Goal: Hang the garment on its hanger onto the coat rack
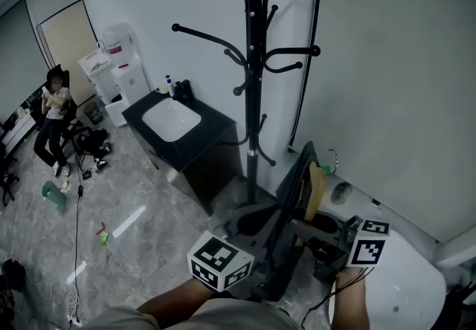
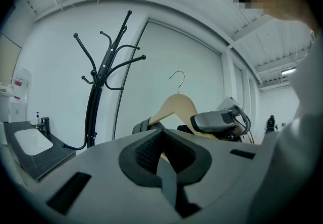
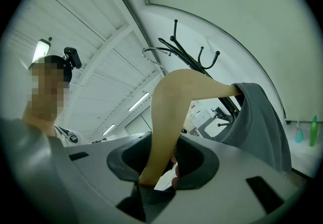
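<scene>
Reader: Nearest the lens, what shows?

Describer: Left gripper, at 6 o'clock in the head view, with its jaws clenched on what looks like a grey fold of the garment. Right gripper, at 5 o'clock, is clamped on one arm of the wooden hanger. The garment hangs from the hanger, between the two grippers.

Reader: And the coat rack?

Describer: Coat rack stands at 12 o'clock, well apart. The hanger's hook is not yet on any peg.

Reader: What might go wrong?

Describer: Gripped by one arm only, the hanger may swivel in the jaws, so the hook could miss or glance off a curved peg. If the grippers drift apart, the pinched fold could drag the garment off the hanger. A hard bump might rock the slim rack.
</scene>
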### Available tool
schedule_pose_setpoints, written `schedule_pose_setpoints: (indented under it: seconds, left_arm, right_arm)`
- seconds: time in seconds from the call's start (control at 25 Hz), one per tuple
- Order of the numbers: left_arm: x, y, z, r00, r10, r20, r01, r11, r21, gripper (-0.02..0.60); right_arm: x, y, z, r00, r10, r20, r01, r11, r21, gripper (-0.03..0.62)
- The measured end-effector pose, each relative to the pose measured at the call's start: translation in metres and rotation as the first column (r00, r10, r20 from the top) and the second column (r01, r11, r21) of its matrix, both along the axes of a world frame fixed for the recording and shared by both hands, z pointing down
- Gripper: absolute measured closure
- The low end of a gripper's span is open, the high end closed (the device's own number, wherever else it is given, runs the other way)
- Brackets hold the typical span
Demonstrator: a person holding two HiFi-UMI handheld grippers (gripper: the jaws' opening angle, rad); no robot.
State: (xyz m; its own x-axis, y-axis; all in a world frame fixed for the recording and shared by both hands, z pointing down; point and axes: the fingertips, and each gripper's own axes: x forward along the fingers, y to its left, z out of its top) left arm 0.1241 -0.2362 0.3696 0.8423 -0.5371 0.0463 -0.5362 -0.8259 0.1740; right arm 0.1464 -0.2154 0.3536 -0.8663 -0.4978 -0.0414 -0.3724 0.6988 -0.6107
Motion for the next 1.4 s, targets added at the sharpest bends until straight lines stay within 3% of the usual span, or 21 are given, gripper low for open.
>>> schedule_pose_setpoints:
  seconds: [0.4,1.04,1.4]
  left_arm:
    - [0.033,-0.072,0.001,0.998,-0.055,0.018,0.055,0.998,0.001,0.577]
    - [0.042,-0.195,-0.01,1.0,-0.007,-0.014,0.007,0.999,0.036,0.577]
    - [0.041,-0.23,-0.025,0.993,-0.119,-0.013,0.119,0.991,0.054,0.577]
  right_arm:
    - [0.038,-0.085,0.006,0.995,-0.082,-0.058,0.082,0.997,-0.005,0.461]
    - [0.044,-0.211,0.001,0.985,-0.14,-0.099,0.14,0.99,-0.013,0.461]
    - [0.041,-0.264,-0.007,0.961,-0.263,-0.09,0.26,0.965,-0.042,0.461]
